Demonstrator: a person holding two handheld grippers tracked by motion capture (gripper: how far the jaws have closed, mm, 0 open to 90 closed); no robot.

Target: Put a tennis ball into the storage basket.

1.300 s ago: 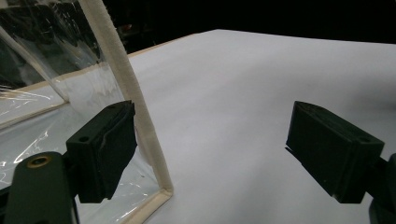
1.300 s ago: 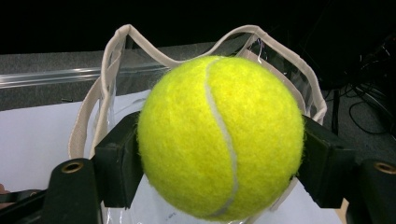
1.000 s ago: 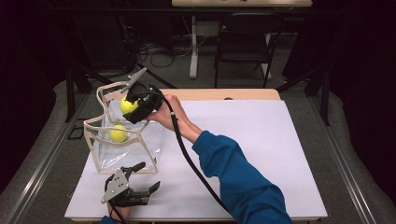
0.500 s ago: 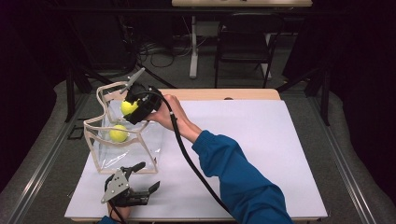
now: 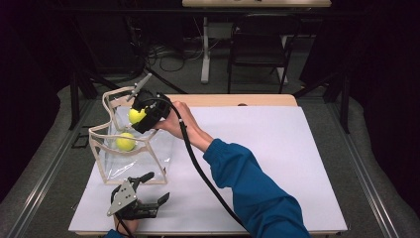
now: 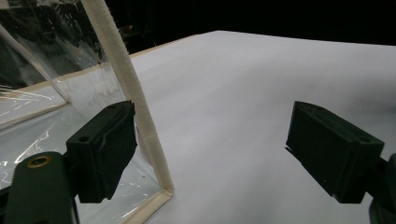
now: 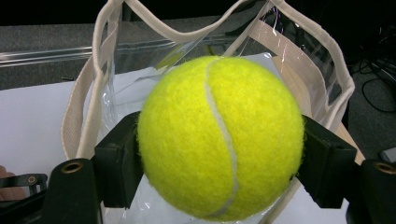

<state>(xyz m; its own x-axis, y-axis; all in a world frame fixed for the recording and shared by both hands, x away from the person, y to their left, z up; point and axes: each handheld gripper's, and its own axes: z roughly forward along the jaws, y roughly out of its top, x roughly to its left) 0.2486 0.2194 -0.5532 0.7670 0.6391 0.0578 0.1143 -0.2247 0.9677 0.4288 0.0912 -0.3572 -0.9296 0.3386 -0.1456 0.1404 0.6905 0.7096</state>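
A clear plastic bag with cream trim (image 5: 130, 157) stands open at the table's left side. One yellow tennis ball (image 5: 125, 142) lies inside it. My right gripper (image 5: 138, 116) hovers over the bag's mouth, shut on a second tennis ball (image 7: 219, 135) that is held above the bag's cream rim (image 7: 86, 93). My left gripper (image 5: 148, 187) rests low near the table's front edge, just in front of the bag, with its jaws wide apart and nothing between them. In the left gripper view the bag's trimmed corner (image 6: 140, 121) stands right beside one pad (image 6: 105, 149).
The white table top (image 5: 277, 148) stretches to the right of the bag. The right gripper's black cable (image 5: 203, 173) runs back along a blue sleeve (image 5: 252, 193). A chair (image 5: 257, 44) and cables stand beyond the table's far edge.
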